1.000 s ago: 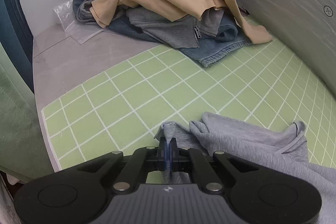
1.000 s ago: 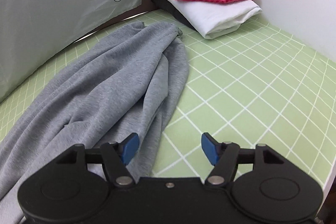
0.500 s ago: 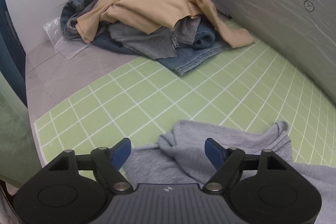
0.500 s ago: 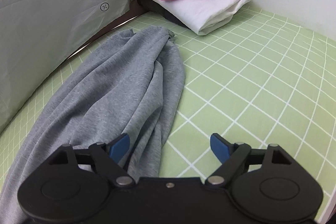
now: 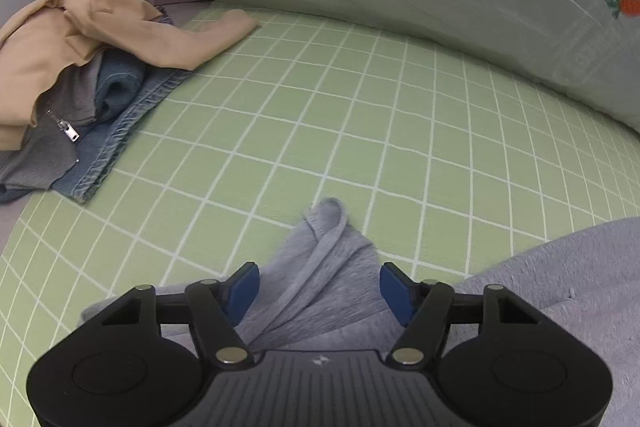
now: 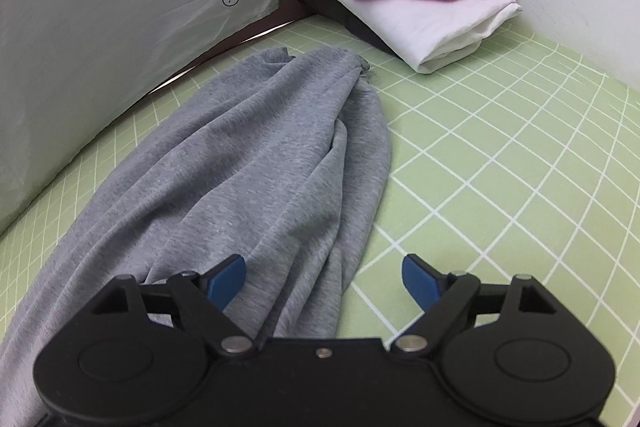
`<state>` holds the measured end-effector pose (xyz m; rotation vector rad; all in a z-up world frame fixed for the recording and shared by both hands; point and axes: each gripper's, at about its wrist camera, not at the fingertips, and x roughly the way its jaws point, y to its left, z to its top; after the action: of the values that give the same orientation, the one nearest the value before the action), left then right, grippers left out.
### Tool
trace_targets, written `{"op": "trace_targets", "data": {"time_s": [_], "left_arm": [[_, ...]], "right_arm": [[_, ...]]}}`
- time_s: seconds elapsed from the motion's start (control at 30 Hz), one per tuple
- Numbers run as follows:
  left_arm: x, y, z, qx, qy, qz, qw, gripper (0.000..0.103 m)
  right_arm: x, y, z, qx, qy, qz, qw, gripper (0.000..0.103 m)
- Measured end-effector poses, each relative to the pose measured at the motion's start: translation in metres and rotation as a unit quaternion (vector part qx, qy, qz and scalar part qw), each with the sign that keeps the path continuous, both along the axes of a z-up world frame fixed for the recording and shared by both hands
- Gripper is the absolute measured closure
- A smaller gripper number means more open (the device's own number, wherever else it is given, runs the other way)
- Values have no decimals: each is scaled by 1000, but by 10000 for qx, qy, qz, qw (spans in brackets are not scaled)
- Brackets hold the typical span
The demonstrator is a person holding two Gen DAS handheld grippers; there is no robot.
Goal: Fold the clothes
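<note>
Left tool (image 5: 319, 287) and right tool (image 6: 323, 277): both spread wide, empty, over the gray garment (image 6: 248, 163) on the tabletop (image 5: 360, 131).

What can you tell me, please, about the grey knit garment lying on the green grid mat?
The grey heathered jersey garment lies unfolded and bunched into long lengthwise folds on the green grid mat. In the left wrist view a ribbed, collar-like edge points away. Both the open left gripper and open right gripper are over it without pinching it. It lies apart from the folded stack.
</note>
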<state>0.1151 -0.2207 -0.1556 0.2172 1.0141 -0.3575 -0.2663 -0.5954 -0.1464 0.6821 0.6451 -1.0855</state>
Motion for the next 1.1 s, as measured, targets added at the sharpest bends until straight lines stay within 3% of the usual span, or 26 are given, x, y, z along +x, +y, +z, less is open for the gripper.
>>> {"op": "trace_targets", "data": {"time_s": [0.03,0.07,0.1,0.13,0.27,0.37,0.43,0.53,0.63,0.77,0.9,1.1], "left_arm": [[2,-5,-3,68,38,-55,10000,57],[4,-8,-5,94,88,-101,9999,79],[6,-8,-3,41,27,-137,9999,91],[8,-8,-1,-12,-33,-172,9998,95],[43,-7,22,120,-647,-201,9976,95],[102,11,56,-32,-1182,356,9923,95],[144,28,81,-189,-1522,934,9838,95],[193,51,105,-341,-1896,1817,9643,95],[212,61,107,-504,-1715,2016,9630,84],[180,58,85,-399,-1438,1431,9784,45],[124,61,47,-214,-828,769,9934,44],[49,56,2,13,-248,20,9997,32]], "right_arm": [[0,0,1,-3,36,-4,10000,17],[0,1,1,-6,74,-20,10000,17],[0,0,2,-8,109,-42,9999,17],[-1,0,3,-9,138,-80,9999,17],[-4,-5,5,-5,219,-332,9992,17],[-4,-9,8,-46,279,-489,9984,17],[-2,-12,10,-78,316,-585,9978,17],[0,-13,14,-93,288,-690,9972,17],[5,-10,15,-109,284,-692,9971,17],[13,-4,13,-48,304,-630,9975,17],[17,1,10,30,310,-576,9979,17],[20,4,8,130,309,-469,9983,17]]}}
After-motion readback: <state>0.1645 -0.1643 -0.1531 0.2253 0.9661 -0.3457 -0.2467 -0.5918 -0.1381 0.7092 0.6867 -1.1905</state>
